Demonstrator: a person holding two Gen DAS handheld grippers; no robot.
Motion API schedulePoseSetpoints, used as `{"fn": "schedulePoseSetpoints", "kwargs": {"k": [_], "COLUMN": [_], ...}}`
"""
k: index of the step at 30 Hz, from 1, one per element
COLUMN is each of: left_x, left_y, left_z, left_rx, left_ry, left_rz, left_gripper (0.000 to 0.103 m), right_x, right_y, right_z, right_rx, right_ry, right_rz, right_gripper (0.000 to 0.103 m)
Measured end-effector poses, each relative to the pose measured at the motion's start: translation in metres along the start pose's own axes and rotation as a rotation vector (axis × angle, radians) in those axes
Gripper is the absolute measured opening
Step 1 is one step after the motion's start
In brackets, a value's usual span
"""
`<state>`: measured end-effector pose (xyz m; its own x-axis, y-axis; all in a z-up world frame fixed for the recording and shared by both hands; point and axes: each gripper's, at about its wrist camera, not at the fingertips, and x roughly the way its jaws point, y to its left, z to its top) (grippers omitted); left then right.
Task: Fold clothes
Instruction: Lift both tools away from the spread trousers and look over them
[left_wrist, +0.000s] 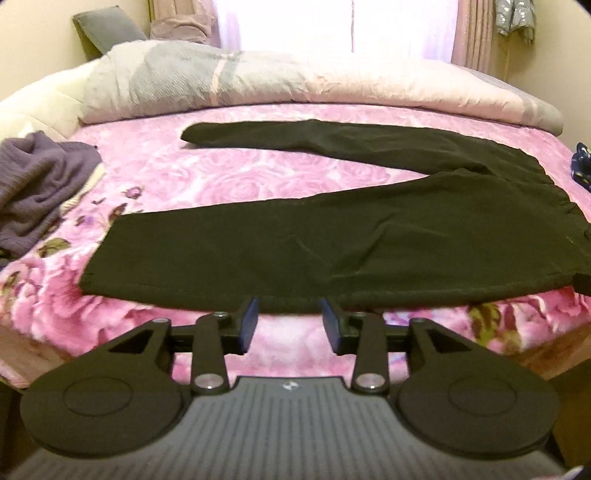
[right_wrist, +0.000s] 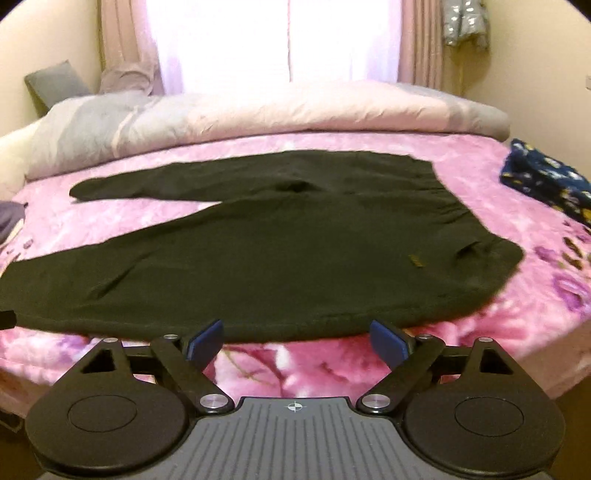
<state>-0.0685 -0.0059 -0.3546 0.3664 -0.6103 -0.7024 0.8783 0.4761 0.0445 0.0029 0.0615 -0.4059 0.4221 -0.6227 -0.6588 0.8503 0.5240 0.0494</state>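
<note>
The left wrist view is taken from above the near edge of the bed (left_wrist: 155, 158), angled down across it toward the curtained window (left_wrist: 399, 26). The right wrist view is set likewise, further right. The black trousers (right_wrist: 288, 251), rolled duvet (right_wrist: 295, 107) and window are shared by the 2 views.

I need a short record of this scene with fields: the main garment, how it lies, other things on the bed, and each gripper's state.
garment: black trousers
lay: spread flat on the pink flowered blanket, legs apart in a V, not yet folded
left gripper: open, holds nothing, at the near edge of the trousers
right gripper: open wide, holds nothing
other: purple cloth; dark blue patterned cloth; rolled duvet
</note>
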Motion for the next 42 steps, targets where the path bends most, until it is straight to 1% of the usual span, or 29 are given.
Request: {"fn": "schedulePoseSetpoints", "kwargs": {"k": [2, 4, 7, 12, 15, 19, 24, 29, 33, 42], "left_x": [-0.012, -0.024, -0.043, -0.067, -0.079, -0.092, -0.102, -0.103, -0.093, -0.051], "left_y": [-0.001, -0.002, -0.004, -0.006, -0.006, -0.005, -0.005, -0.006, -0.007, -0.014], "left_z": [-0.003, -0.008, -0.018, -0.032, -0.039, -0.047, -0.055, -0.054, -0.046, -0.023], "left_rx": [-0.005, -0.008, -0.001, 0.009, 0.011, 0.010, 0.015, 0.019, 0.027, 0.057], "left_ry": [-0.002, -0.008, -0.026, -0.053, -0.070, -0.086, -0.095, -0.093, -0.075, 0.006], "left_rz": [0.012, 0.016, 0.022, 0.022, 0.024, 0.032, 0.037, 0.041, 0.048, 0.059], "left_gripper": [0.042, 0.044, 0.048, 0.048, 0.048, 0.049, 0.050, 0.051, 0.051, 0.051], "right_x": [-0.013, -0.025, -0.045, -0.065, -0.075, -0.088, -0.100, -0.102, -0.092, -0.048], "right_y": [-0.001, 0.002, 0.003, 0.001, -0.006, -0.017, -0.022, -0.026, -0.030, -0.040], "right_z": [-0.002, -0.006, -0.015, -0.030, -0.037, -0.046, -0.054, -0.054, -0.049, -0.034], "right_rx": [0.019, 0.020, 0.016, 0.027, 0.047, 0.077, 0.091, 0.098, 0.109, 0.137], "right_ry": [-0.003, 0.006, -0.005, -0.034, -0.048, -0.063, -0.080, -0.082, -0.072, 0.010], "right_rz": [-0.008, -0.015, -0.024, -0.037, -0.060, -0.082, -0.084, -0.075, -0.077, -0.094], "right_gripper": [0.089, 0.089, 0.089, 0.089, 0.089, 0.089, 0.089, 0.089, 0.089, 0.089]}}
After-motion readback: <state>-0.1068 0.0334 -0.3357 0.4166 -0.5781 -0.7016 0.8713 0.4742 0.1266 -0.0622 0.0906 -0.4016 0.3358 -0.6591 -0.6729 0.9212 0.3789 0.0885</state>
